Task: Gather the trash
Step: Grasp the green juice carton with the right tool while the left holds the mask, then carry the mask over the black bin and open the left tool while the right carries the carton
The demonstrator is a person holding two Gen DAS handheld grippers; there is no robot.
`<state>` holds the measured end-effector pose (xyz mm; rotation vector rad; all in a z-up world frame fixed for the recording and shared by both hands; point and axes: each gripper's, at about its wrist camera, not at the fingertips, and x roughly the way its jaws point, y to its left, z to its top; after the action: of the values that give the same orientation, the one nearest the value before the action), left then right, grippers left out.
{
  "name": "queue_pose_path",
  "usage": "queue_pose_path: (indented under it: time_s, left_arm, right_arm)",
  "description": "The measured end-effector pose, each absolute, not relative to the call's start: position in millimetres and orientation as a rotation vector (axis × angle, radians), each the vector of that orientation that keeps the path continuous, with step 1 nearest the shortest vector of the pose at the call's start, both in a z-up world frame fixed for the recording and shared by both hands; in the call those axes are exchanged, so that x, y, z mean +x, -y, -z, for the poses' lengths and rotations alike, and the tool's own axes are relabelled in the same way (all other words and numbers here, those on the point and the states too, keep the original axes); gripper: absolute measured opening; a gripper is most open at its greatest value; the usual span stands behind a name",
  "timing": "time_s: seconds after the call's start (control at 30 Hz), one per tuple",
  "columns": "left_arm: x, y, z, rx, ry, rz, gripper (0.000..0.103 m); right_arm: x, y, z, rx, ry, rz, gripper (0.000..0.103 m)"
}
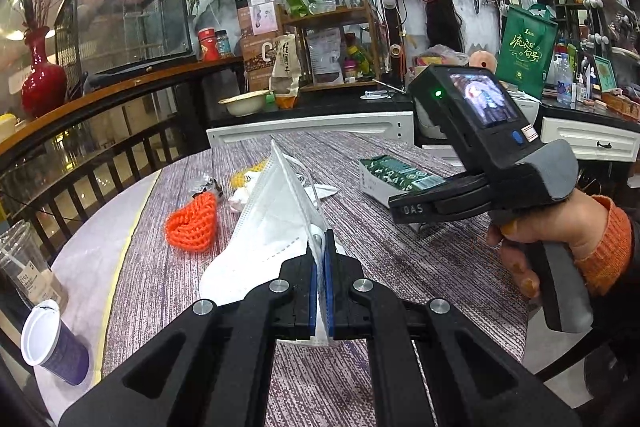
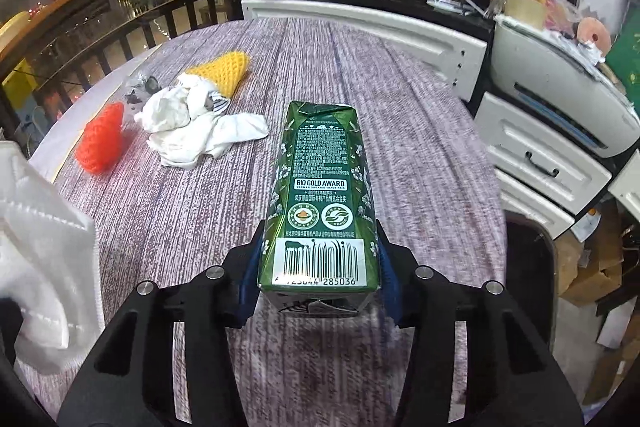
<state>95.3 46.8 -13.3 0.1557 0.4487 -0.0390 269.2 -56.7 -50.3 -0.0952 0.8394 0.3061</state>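
We see our left gripper (image 1: 320,259) pressed tight on a white folded face mask (image 1: 276,215) held above the purple striped tabletop (image 2: 400,115), while our right gripper (image 2: 318,263) pinches the near end of a green drink carton (image 2: 324,187) lying there.

Glossy printed carton (image 2: 320,195); soft matt white mask (image 1: 276,211).

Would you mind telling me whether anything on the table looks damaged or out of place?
The green carton lies on its side between the right gripper pads, its near end dented. Crumpled white tissue and orange and yellow foam nets lie scattered on the table.
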Motion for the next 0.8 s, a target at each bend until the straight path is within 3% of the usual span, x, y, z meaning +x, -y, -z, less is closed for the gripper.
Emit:
queue_pose_path:
  time_s: [0.43,0.8]
  left_arm:
    - [104,-31,2,0.087,-0.494,0.123,0.004]
    - [122,26,-15,0.041,-0.486,0.259,0.004]
  right_arm:
    - [233,120,23,-0.03,-0.773,-0.336,0.049]
    - [204,232,22,0.07,-0.736,-0.157,0.049]
